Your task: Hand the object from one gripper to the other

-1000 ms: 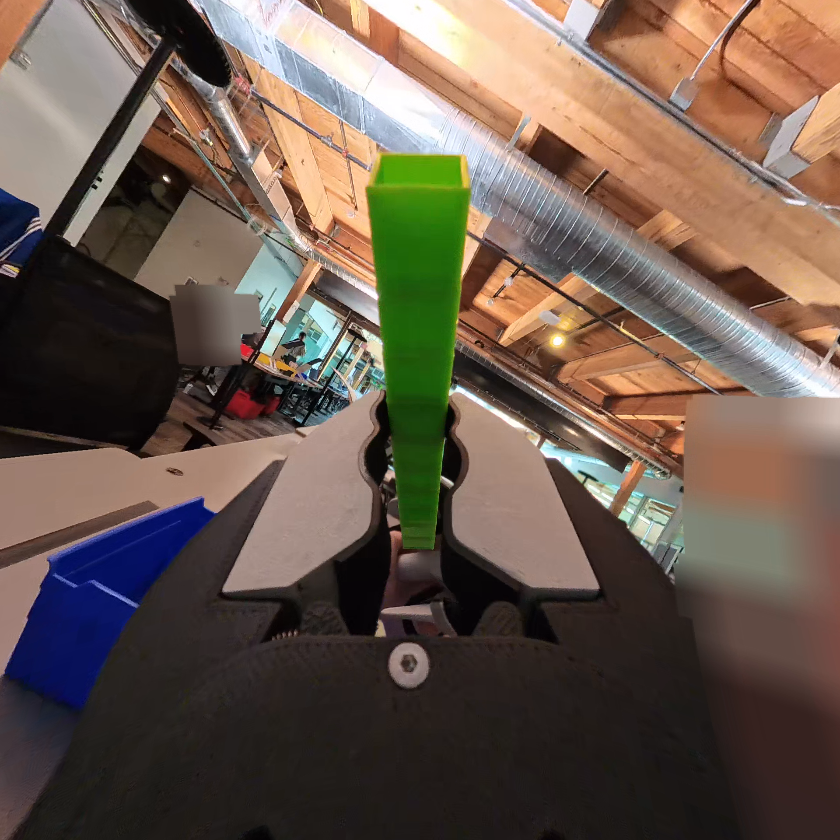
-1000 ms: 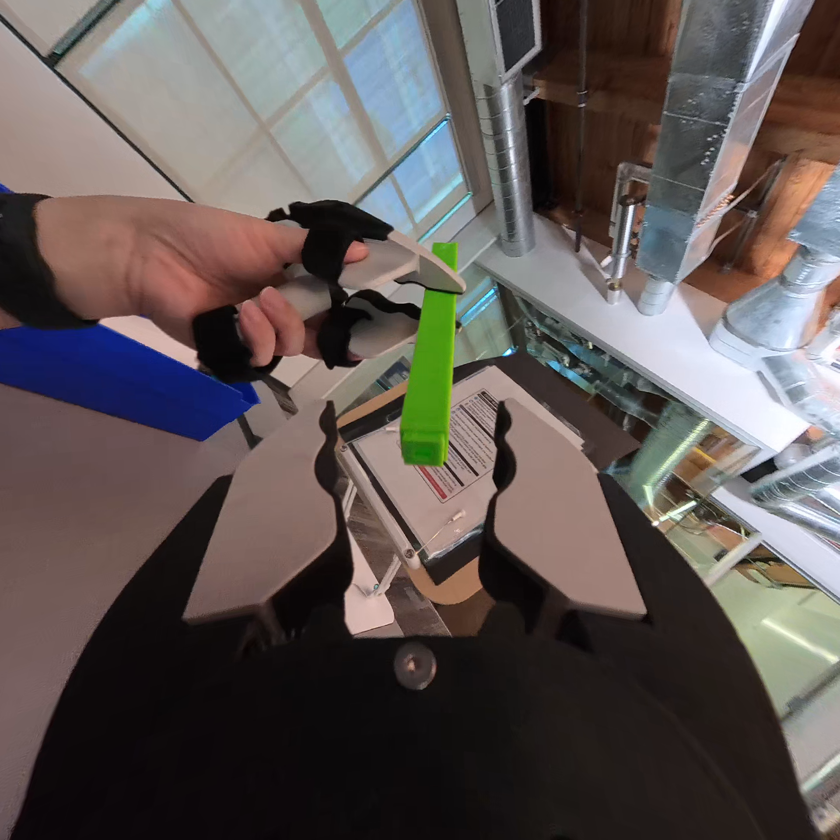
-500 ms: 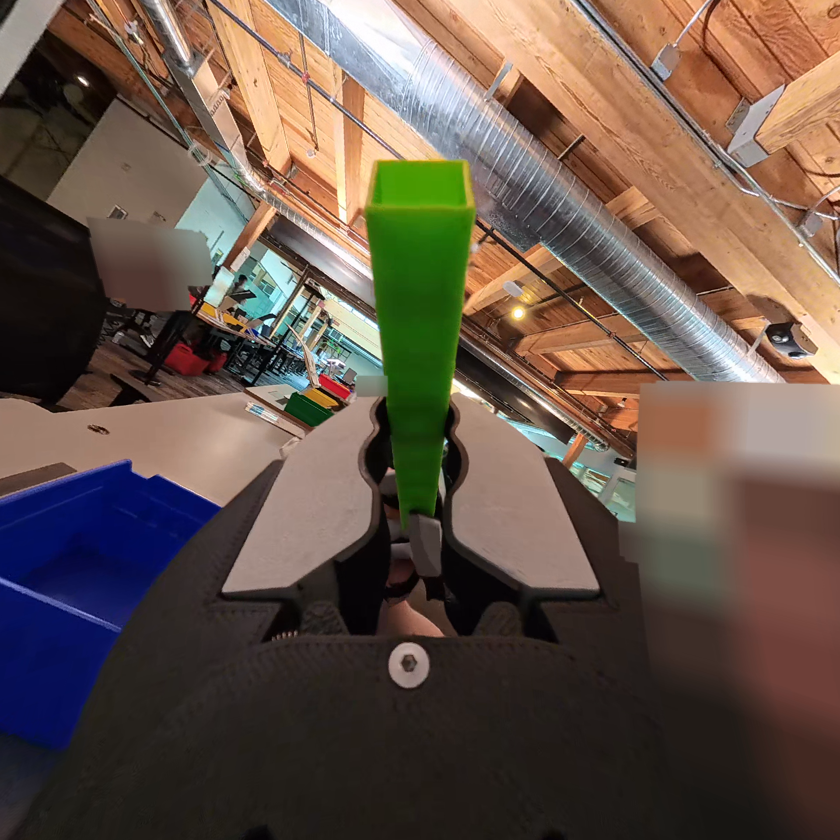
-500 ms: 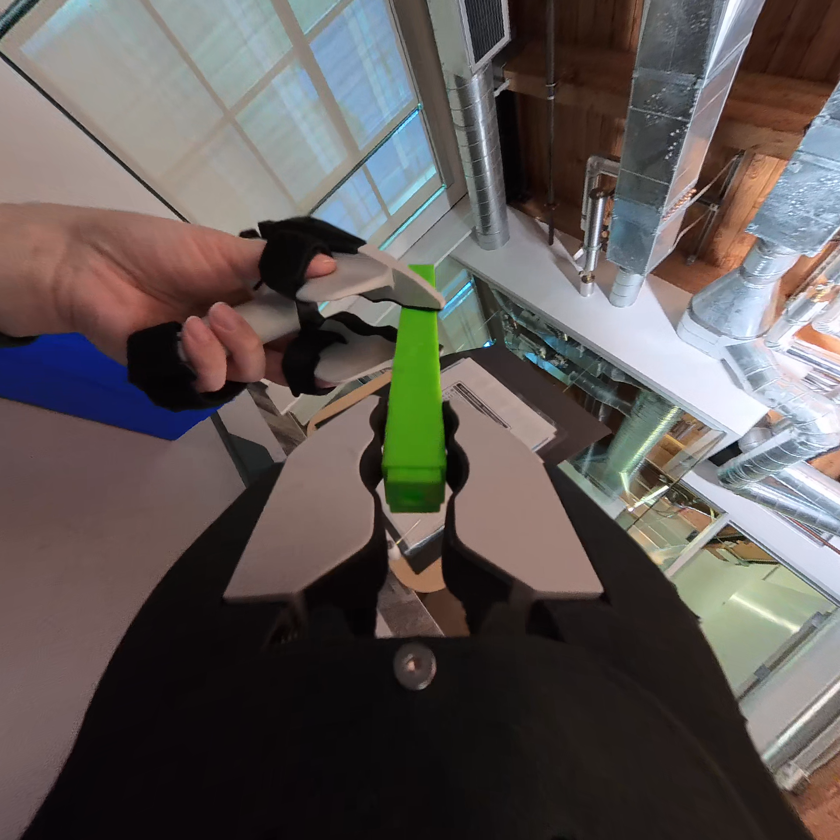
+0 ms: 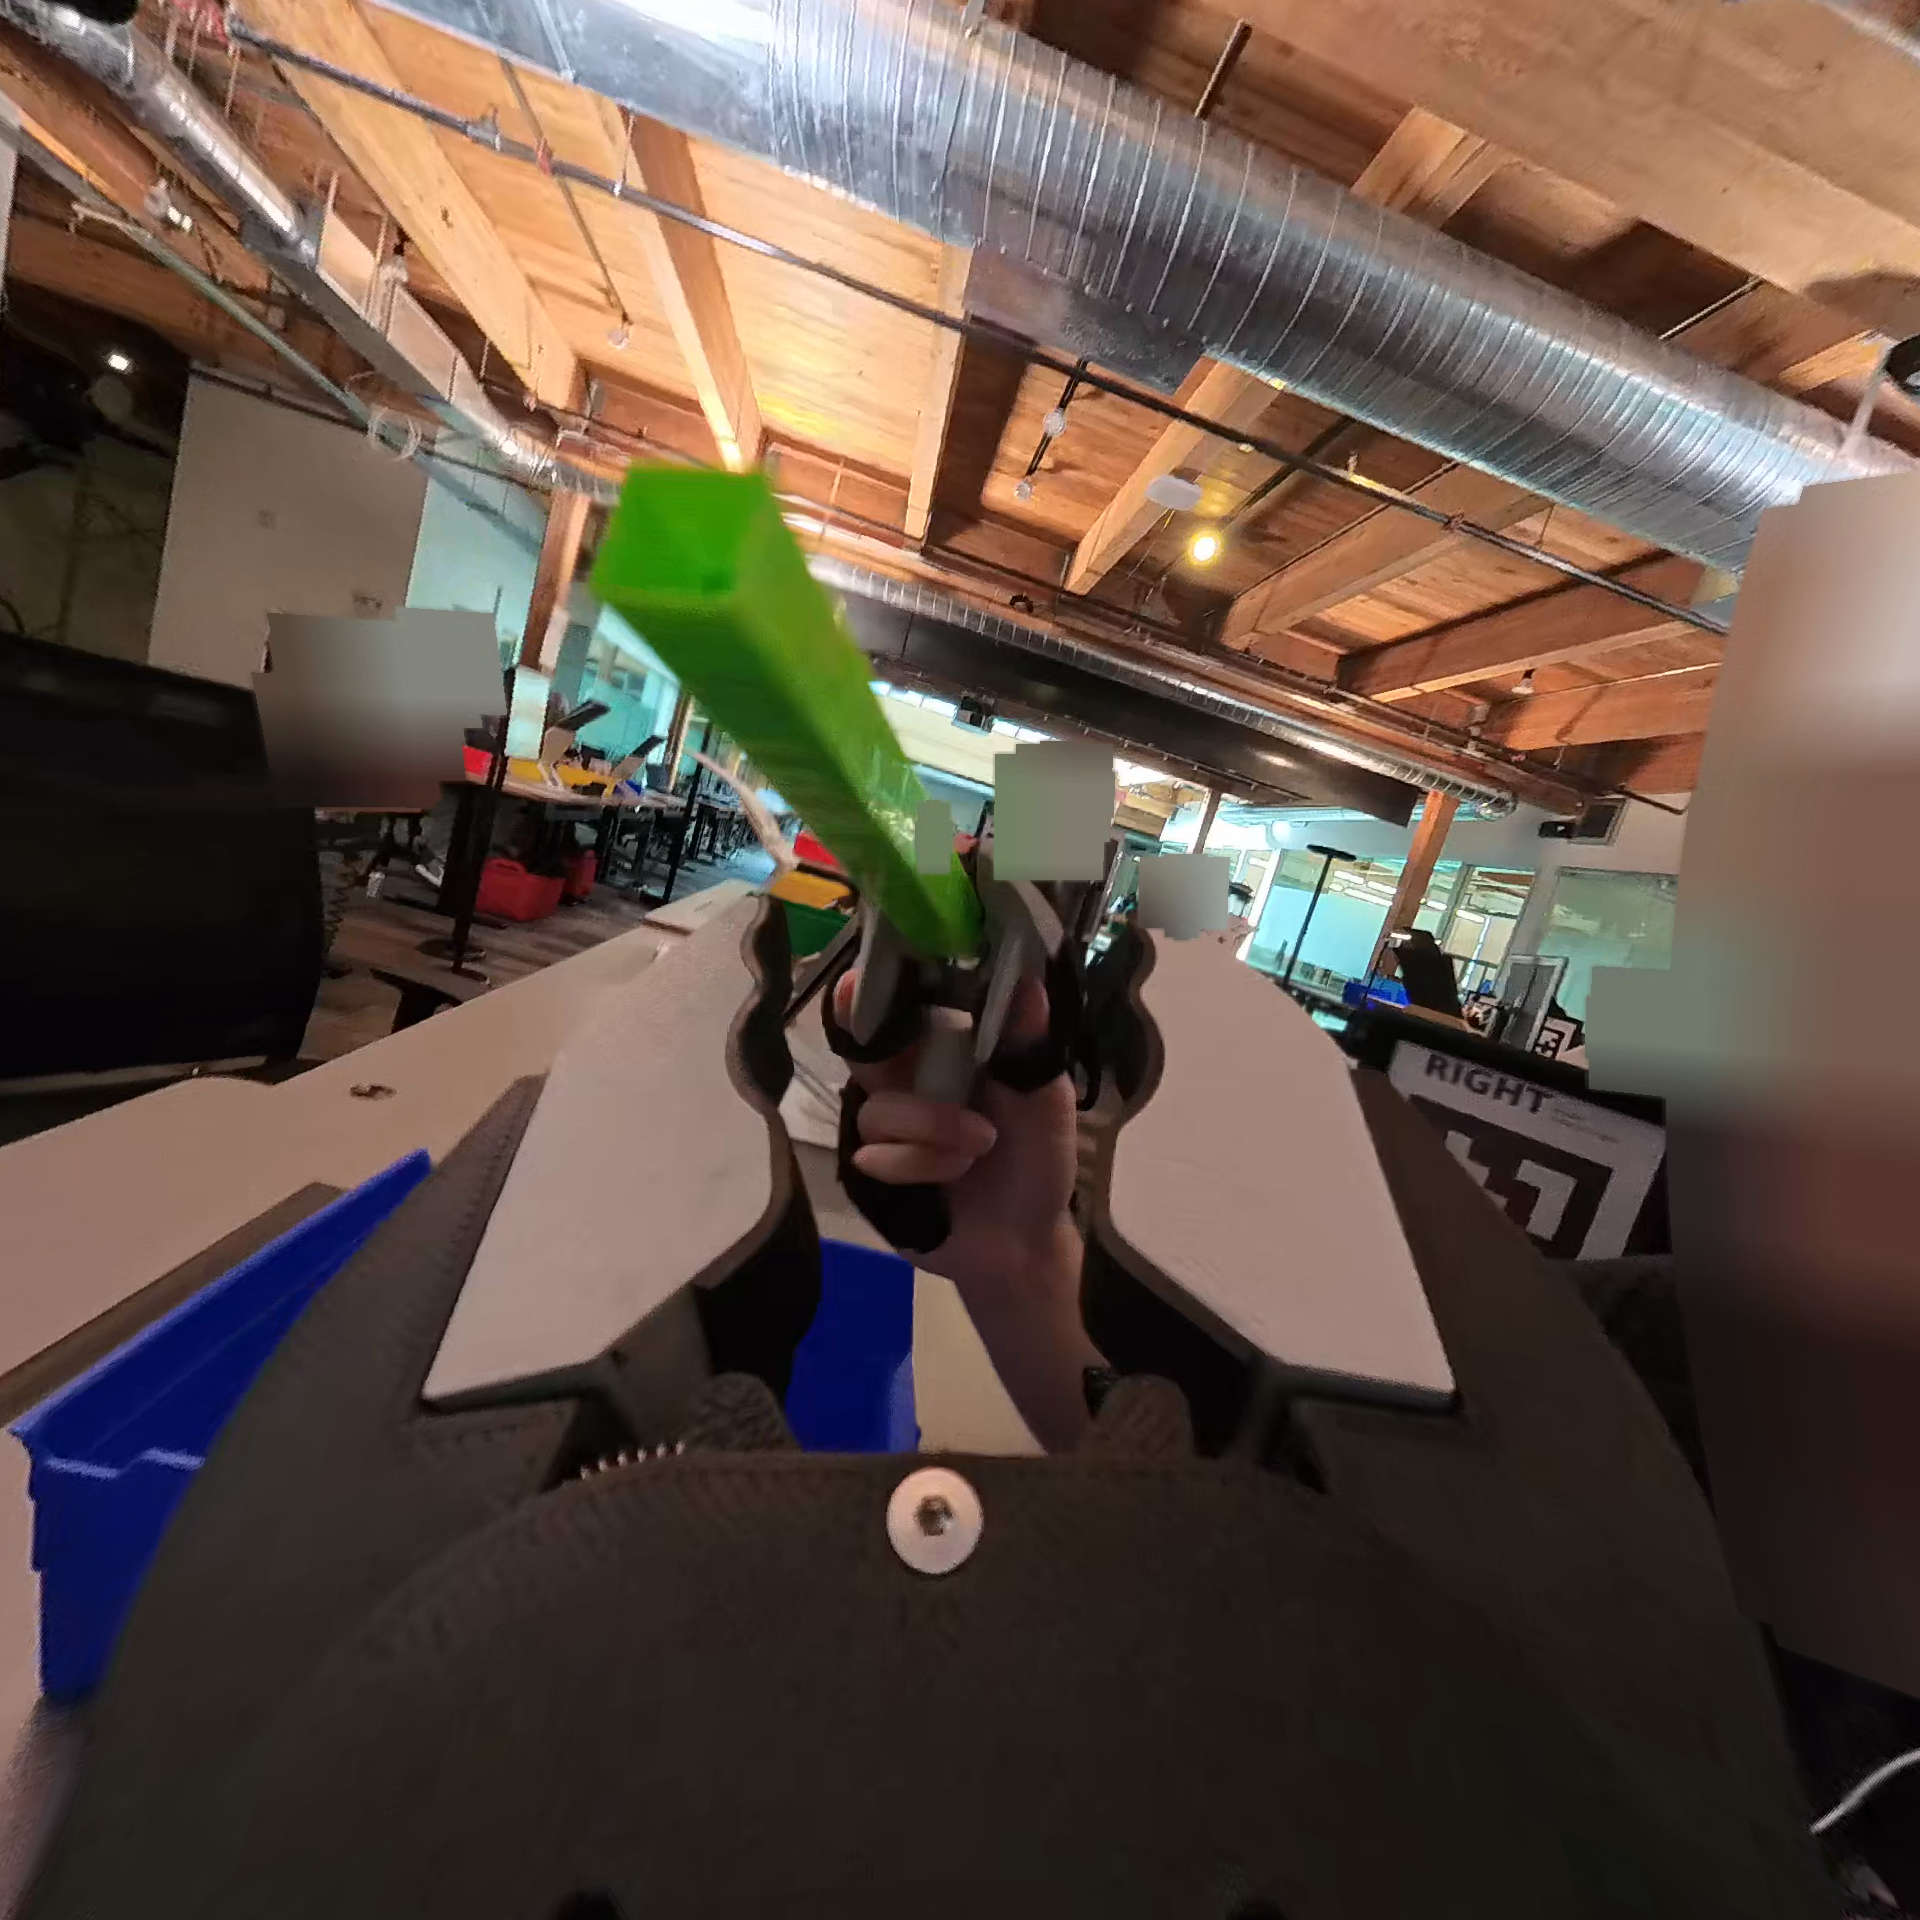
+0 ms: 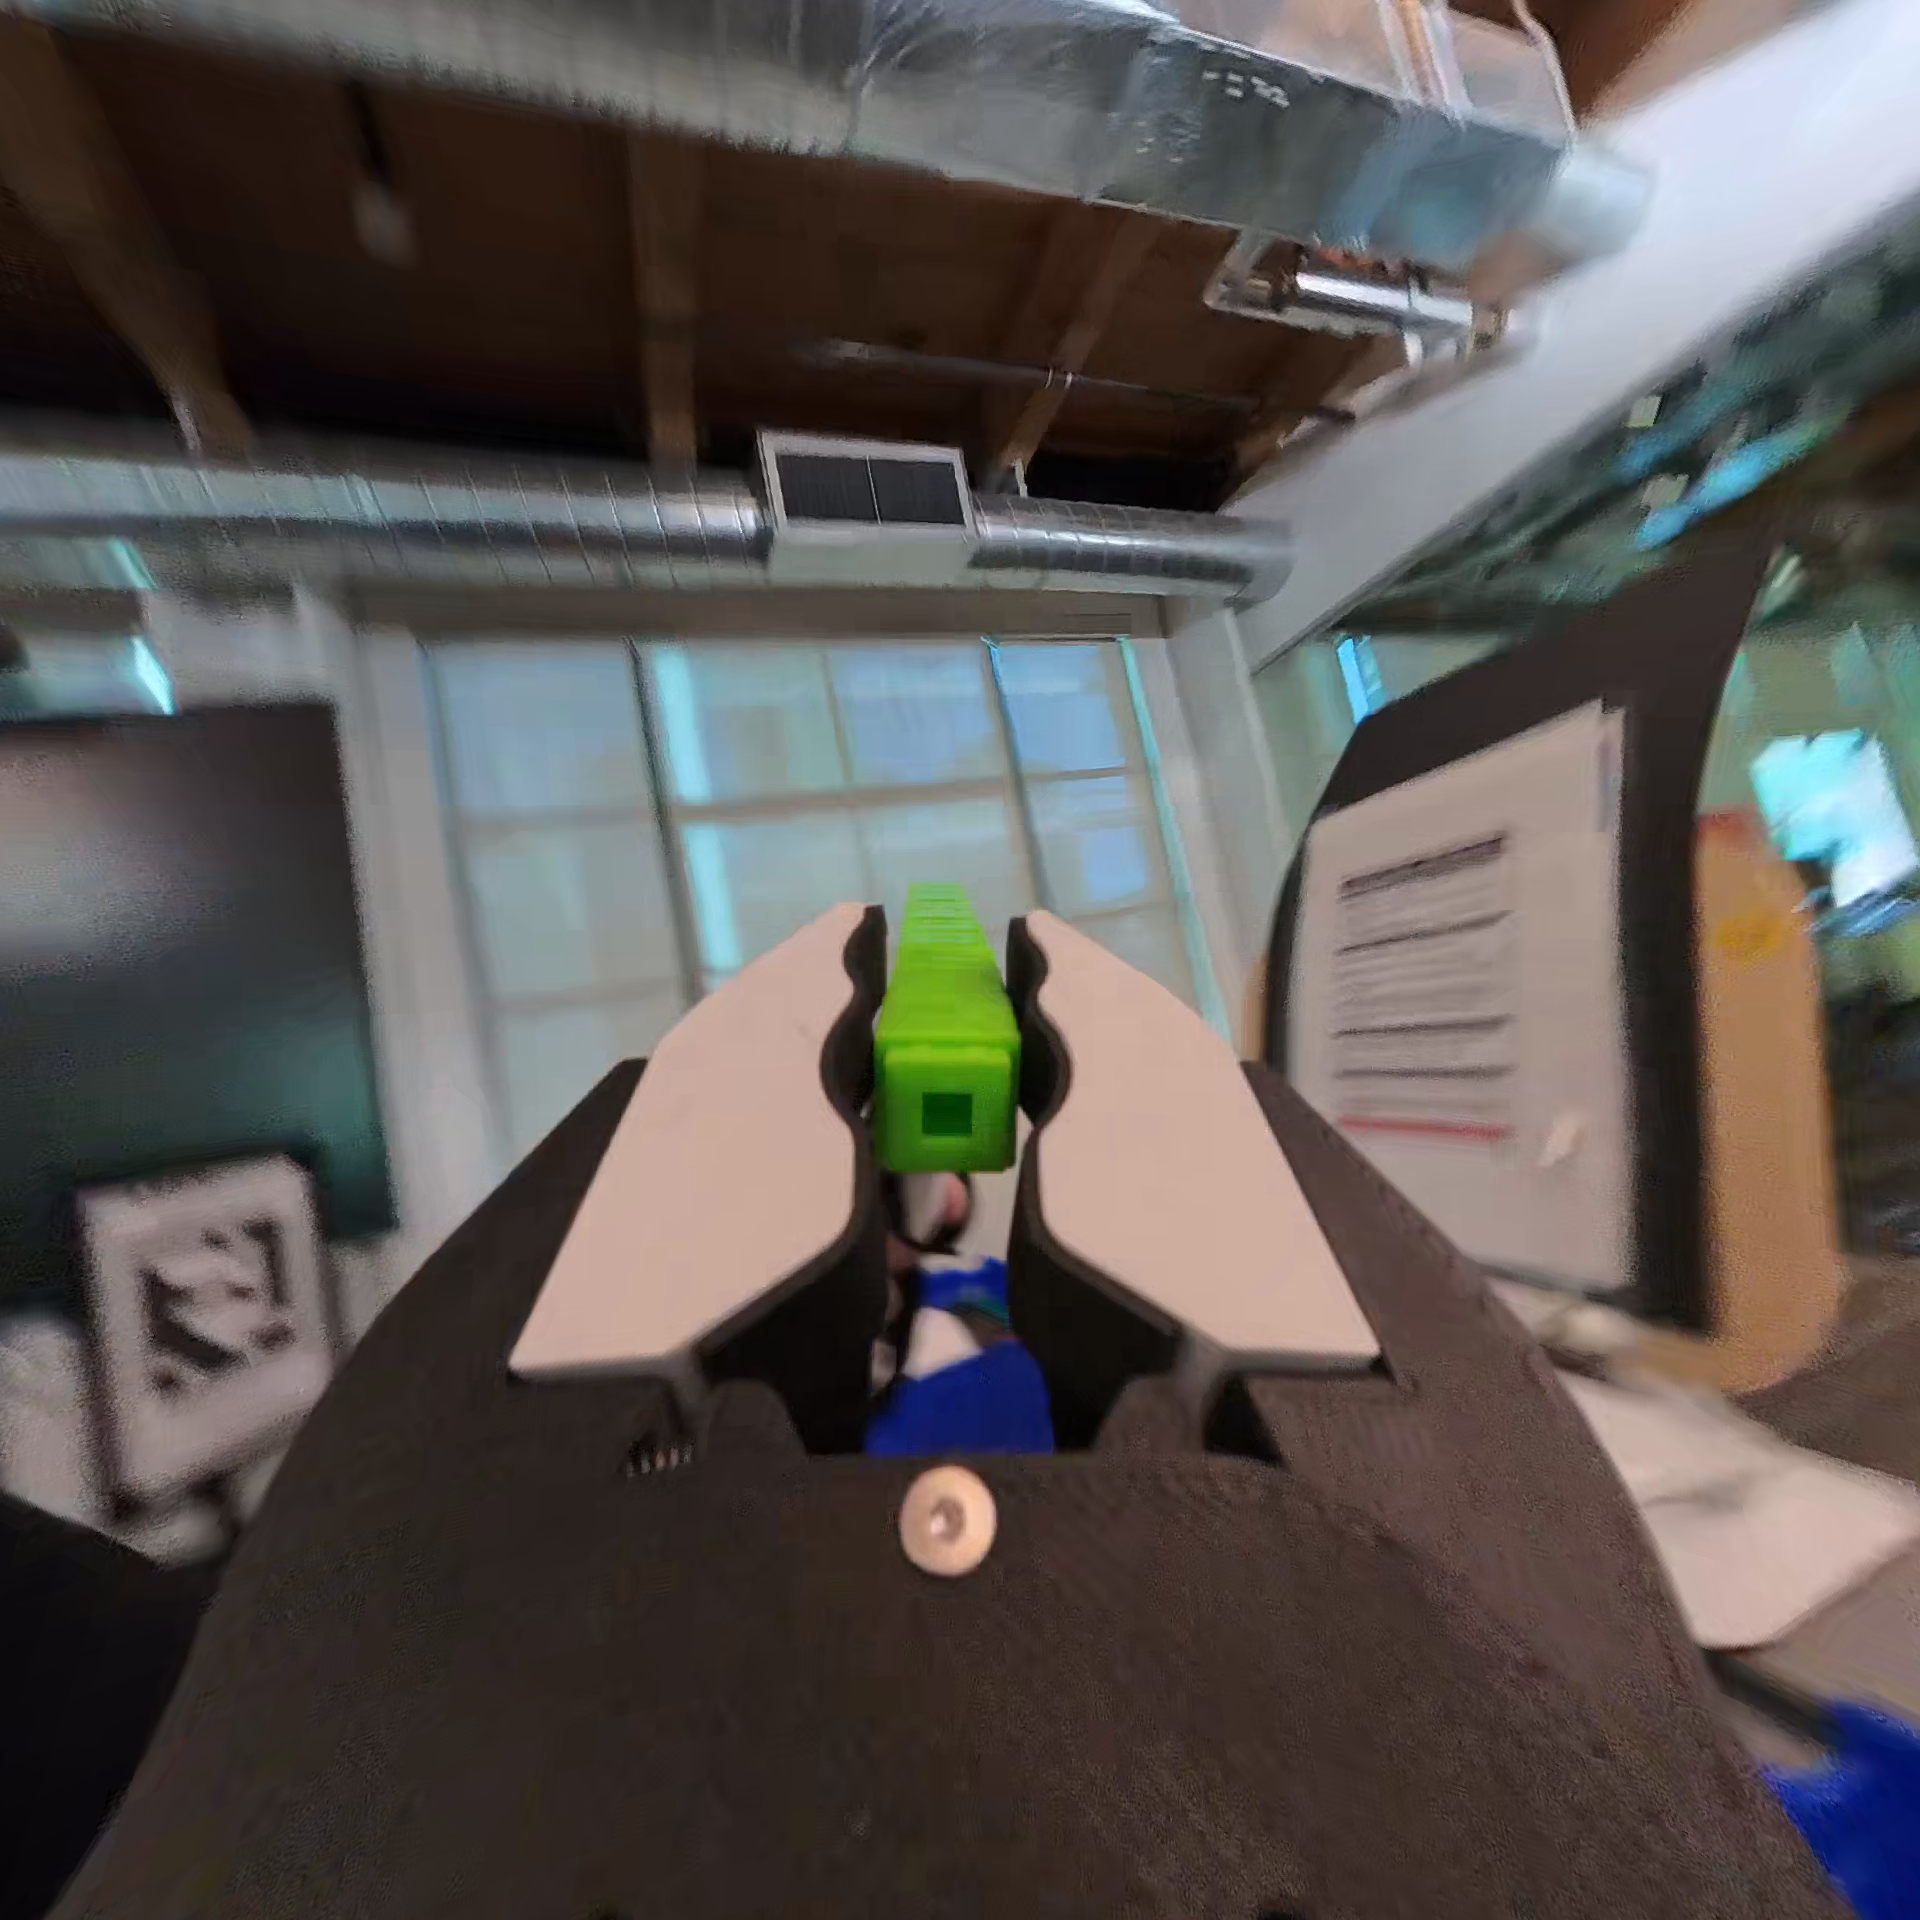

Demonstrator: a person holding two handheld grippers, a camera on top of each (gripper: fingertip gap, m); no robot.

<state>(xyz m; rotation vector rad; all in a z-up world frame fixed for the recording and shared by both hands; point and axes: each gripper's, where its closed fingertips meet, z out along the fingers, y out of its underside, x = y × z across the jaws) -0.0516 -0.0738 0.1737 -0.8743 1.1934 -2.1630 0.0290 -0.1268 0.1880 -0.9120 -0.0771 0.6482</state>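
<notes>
Left wrist view: my left gripper [image 5: 940, 997] has its jaws spread wide, nothing between them. The bar [image 5: 790, 717] sits beyond and above the jaws, held at its lower end by the right gripper [image 5: 951, 971] in a gloved hand [image 5: 966, 1174]. Its long axis tilts up and to the left, away from my jaws. A blue bin [image 5: 114, 1455] lies low on the left.

Right wrist view, blurred: right gripper [image 6: 943, 935] jaws pressed onto the bar [image 6: 943, 1081], pinching it near its end, long axis running straight out along the jaws. Handover looks complete; the right side alone holds it.
</notes>
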